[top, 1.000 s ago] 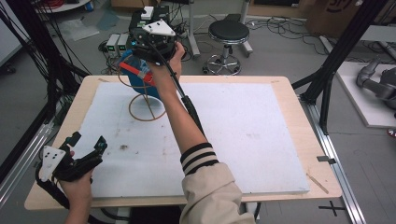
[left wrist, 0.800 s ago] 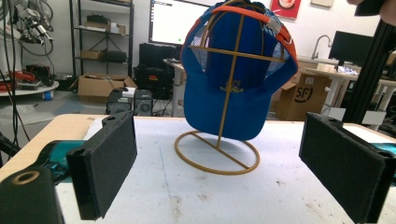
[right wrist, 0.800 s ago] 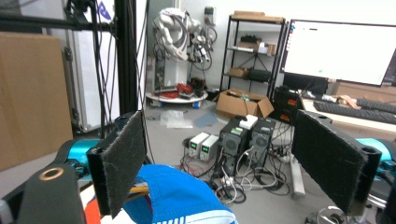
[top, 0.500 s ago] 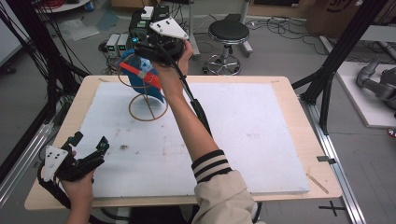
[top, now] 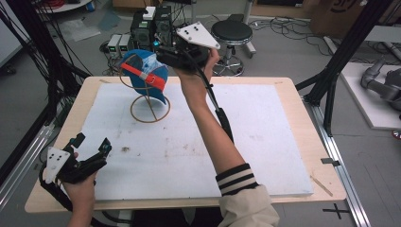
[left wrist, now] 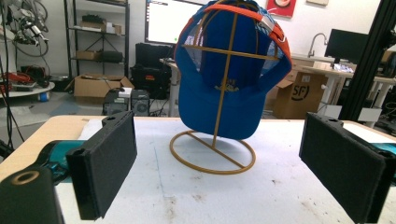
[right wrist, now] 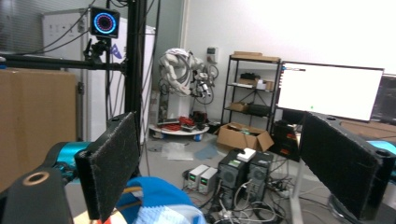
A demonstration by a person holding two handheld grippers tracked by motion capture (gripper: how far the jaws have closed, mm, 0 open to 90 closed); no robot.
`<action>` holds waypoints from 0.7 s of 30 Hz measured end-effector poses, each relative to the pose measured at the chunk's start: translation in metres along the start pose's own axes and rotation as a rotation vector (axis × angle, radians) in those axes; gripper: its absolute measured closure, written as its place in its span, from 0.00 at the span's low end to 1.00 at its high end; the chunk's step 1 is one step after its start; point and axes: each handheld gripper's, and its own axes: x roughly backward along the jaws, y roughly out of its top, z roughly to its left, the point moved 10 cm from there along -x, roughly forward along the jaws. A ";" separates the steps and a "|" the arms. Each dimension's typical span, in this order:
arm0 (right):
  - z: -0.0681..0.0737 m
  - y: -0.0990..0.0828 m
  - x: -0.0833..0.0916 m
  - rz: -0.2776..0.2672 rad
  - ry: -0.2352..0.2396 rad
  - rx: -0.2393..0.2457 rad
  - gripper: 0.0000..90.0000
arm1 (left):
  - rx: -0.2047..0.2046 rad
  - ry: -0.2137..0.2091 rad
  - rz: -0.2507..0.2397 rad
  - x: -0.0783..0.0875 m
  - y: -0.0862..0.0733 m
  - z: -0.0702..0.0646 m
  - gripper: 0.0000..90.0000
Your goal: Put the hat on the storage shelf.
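A blue cap (top: 142, 75) with an orange-red back strap hangs on a gold wire stand (top: 150, 112) at the table's far left. In the left gripper view the cap (left wrist: 229, 93) and the stand (left wrist: 212, 151) face me. My right gripper (top: 163, 53) is held in the air just right of the cap's crown, open, with nothing between its jaws. The right gripper view (right wrist: 219, 154) looks over the cap's top (right wrist: 163, 205) into the room. My left gripper (top: 92, 143) rests low at the front left corner, open and aimed at the stand (left wrist: 217, 149).
A white mat (top: 265, 132) covers most of the wooden table (top: 302, 118). Behind the far edge stand computer cases (top: 151, 23) and a black stool (top: 231, 30). Black frame posts (top: 340, 61) rise at both sides.
My right gripper has drawn up and to the right, off the cap's top. The cap stays on the stand. The left gripper has barely moved.
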 end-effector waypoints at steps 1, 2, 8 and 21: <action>-0.004 0.001 0.004 -0.001 -0.001 0.000 0.14 | -0.001 0.000 0.000 0.000 0.000 0.000 0.13; -0.006 0.002 0.008 -0.003 -0.005 -0.006 0.14 | -0.003 -0.002 0.000 -0.001 0.000 -0.001 0.13; -0.031 0.011 0.041 -0.049 -0.034 -0.010 0.14 | -0.003 -0.004 0.001 -0.002 0.000 -0.002 0.13; -0.079 0.005 0.105 -0.073 -0.112 0.004 0.14 | -0.006 0.008 0.007 -0.004 -0.001 -0.001 0.13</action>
